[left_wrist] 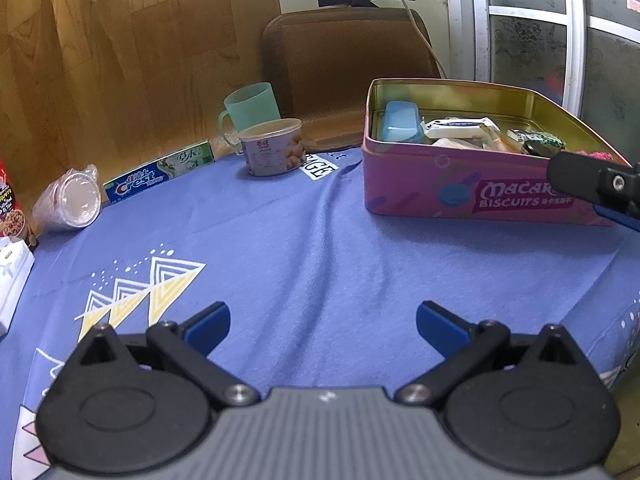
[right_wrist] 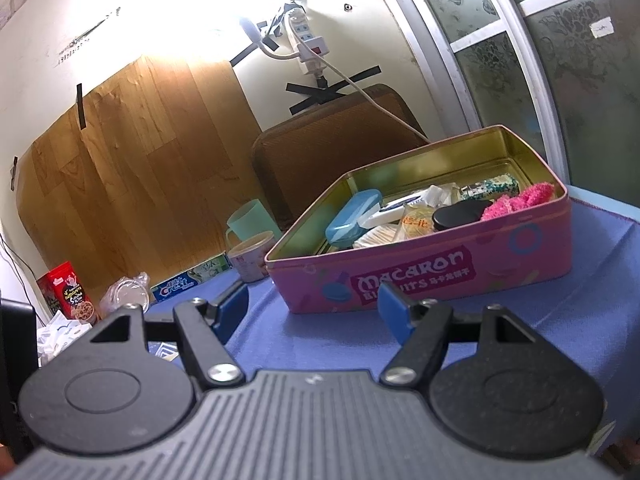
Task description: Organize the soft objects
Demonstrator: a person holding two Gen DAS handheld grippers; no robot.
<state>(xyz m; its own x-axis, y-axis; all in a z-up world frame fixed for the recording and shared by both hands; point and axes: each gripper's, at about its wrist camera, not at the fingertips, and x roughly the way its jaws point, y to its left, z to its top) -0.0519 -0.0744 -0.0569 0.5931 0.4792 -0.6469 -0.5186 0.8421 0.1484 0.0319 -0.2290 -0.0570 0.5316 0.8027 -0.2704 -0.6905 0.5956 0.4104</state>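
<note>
A pink biscuit tin (left_wrist: 460,184) (right_wrist: 440,264) stands open on the blue cloth (left_wrist: 320,248). Inside lie a light-blue case (right_wrist: 352,218), white packets (right_wrist: 400,204), a black lid (right_wrist: 456,214), a speckled sock roll (right_wrist: 492,186) and a pink fluffy sock (right_wrist: 520,198). My left gripper (left_wrist: 322,326) hovers open over bare cloth, nothing between its blue pads. My right gripper (right_wrist: 314,312) is open and empty just in front of the tin's near wall; one of its fingers (left_wrist: 596,188) shows at the right edge of the left wrist view.
Along the back edge stand a mint cup (left_wrist: 252,110), a small can (left_wrist: 272,152), a Crest toothpaste box (left_wrist: 158,176) and a bagged plastic lid (left_wrist: 68,204). A red snack box (right_wrist: 66,292) and crumpled white packaging (right_wrist: 60,332) sit far left. A brown chair back (left_wrist: 344,68) rises behind.
</note>
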